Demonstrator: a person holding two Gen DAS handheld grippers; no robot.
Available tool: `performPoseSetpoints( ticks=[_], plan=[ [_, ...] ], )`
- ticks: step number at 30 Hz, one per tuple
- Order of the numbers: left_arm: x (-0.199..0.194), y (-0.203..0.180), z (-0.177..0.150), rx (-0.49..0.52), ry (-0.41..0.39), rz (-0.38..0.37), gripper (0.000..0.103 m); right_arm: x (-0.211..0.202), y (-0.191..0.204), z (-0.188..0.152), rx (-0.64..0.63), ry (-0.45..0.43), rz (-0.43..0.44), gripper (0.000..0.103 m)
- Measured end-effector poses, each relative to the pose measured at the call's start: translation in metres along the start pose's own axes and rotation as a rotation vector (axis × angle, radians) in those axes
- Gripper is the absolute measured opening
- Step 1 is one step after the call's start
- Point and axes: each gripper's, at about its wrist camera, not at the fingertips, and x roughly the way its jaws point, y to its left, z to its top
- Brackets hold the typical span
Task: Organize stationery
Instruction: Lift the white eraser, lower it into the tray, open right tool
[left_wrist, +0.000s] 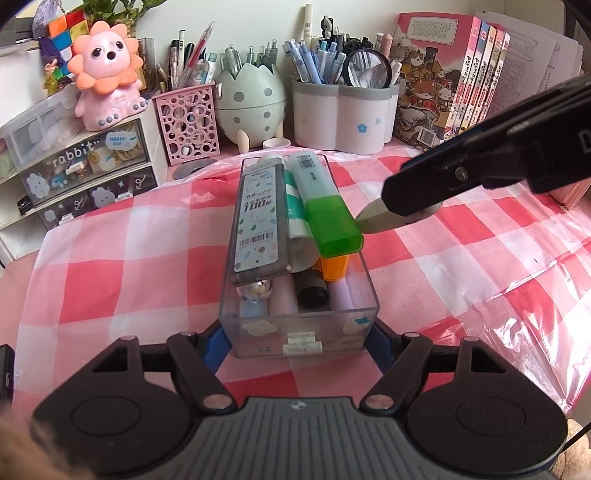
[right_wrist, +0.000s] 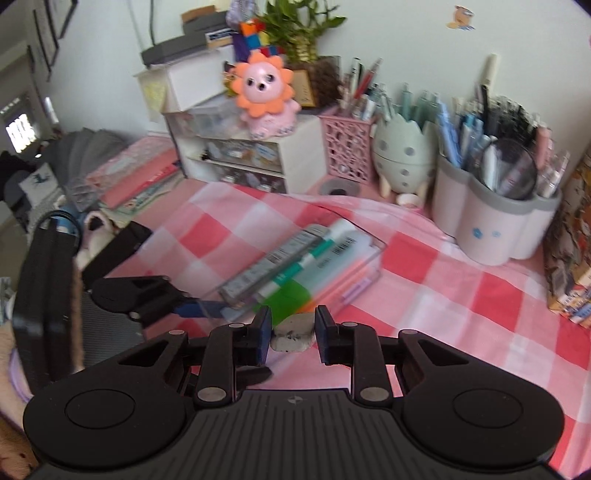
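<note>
A pink-and-white checked tablecloth (left_wrist: 110, 258) covers the desk, with pen cups (left_wrist: 343, 114) and a stack of small drawers (left_wrist: 74, 173) along the back wall. In the middle of the cloth sits a clear storage box (left_wrist: 299, 332), piled with a lead-refill case (left_wrist: 258, 218), a green-capped highlighter (left_wrist: 328, 218) and other pens. The left gripper (left_wrist: 298, 345) is clenched on the box's near end, one finger on each side wall. The right gripper (right_wrist: 292, 332) grasps a worn white eraser (right_wrist: 291, 332) between its pads, held just beside the box's right side, next to the green cap.
</note>
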Motion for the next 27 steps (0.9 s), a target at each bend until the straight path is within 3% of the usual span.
performPoseSetpoints(
  ticks=[11, 16, 27],
  plan=[
    [0.000, 0.000, -0.001, -0.001, -0.005, -0.002, 0.050, -0.012, -0.004, 0.008, 0.057, -0.045, 0.075, 0.023],
    [0.000, 0.000, -0.001, -0.001, -0.005, -0.001, 0.050, -0.016, -0.001, 0.012, 0.082, -0.072, 0.154, 0.023],
    [0.000, 0.000, 0.000, -0.001, -0.004, -0.001, 0.050, 0.017, 0.015, 0.023, 0.013, 0.022, 0.185, 0.024]
  ],
)
